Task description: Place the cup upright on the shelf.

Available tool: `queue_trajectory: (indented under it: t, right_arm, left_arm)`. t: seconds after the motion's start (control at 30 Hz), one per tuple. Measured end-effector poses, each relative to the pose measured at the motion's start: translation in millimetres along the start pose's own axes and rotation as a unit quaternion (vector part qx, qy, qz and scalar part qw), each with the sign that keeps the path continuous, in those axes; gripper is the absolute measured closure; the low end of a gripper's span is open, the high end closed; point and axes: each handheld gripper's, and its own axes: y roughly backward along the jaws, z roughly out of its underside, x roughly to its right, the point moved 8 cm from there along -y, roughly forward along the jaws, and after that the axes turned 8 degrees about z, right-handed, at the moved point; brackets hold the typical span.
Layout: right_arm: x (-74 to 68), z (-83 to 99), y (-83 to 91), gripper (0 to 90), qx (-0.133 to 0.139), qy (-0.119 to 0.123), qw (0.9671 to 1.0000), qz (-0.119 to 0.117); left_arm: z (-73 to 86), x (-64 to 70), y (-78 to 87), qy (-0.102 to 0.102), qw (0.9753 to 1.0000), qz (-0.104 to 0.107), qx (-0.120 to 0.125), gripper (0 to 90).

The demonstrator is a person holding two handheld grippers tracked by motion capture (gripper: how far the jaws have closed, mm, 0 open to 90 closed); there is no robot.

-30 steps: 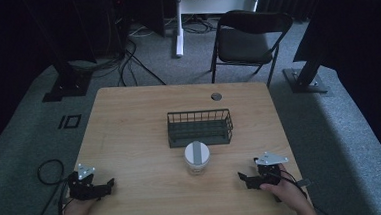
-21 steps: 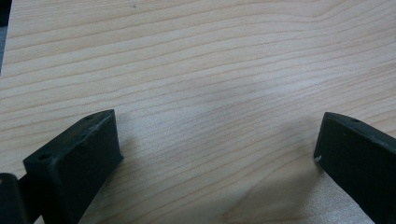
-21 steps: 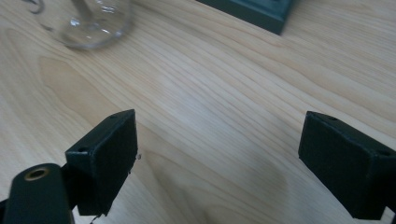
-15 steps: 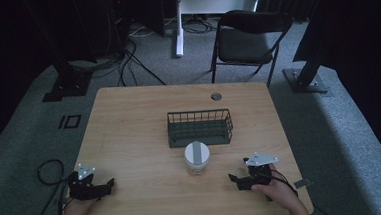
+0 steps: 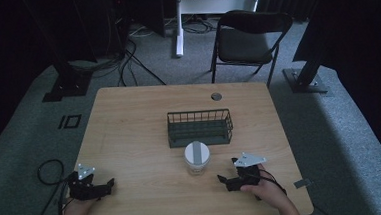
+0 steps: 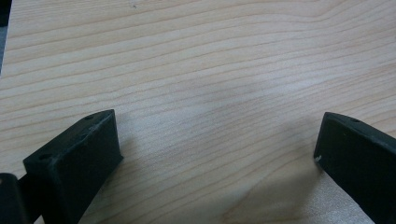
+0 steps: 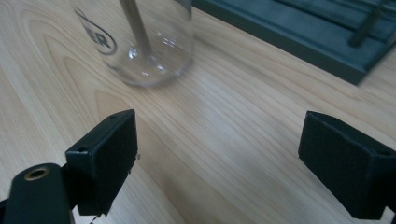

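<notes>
- The right claw (image 5: 226, 180) rests low on the wooden surface (image 5: 130, 136) near its front edge, held in a hand (image 5: 266, 188); its jaws stand wide apart with nothing between them.
- The jar (image 5: 197, 158), clear glass with a pale lid crossed by a grey strip, stands upright mid-surface, near the right claw and to its left, not touching it.
- In the right gripper view the jar (image 7: 140, 42) sits ahead and left of the jaws, with bare wood between.
- Just behind the jar stands a dark wire basket (image 5: 200, 128); I cannot tell whether the two touch.
- The left claw (image 5: 105, 185) lies at the front left corner, well apart from the jar, jaws spread wide over bare wood and holding nothing.
</notes>
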Motion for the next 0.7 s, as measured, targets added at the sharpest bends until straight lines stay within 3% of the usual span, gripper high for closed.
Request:
queue_trajectory:
  t: [0.7]
  right_arm:
    - [-35.0, -27.6, -23.0, 11.4, 0.032, 0.01, 0.9988, -0.036]
  left_arm:
    - [0.0, 0.0, 0.0, 0.0, 1.0, 0.0, 0.0, 0.5]
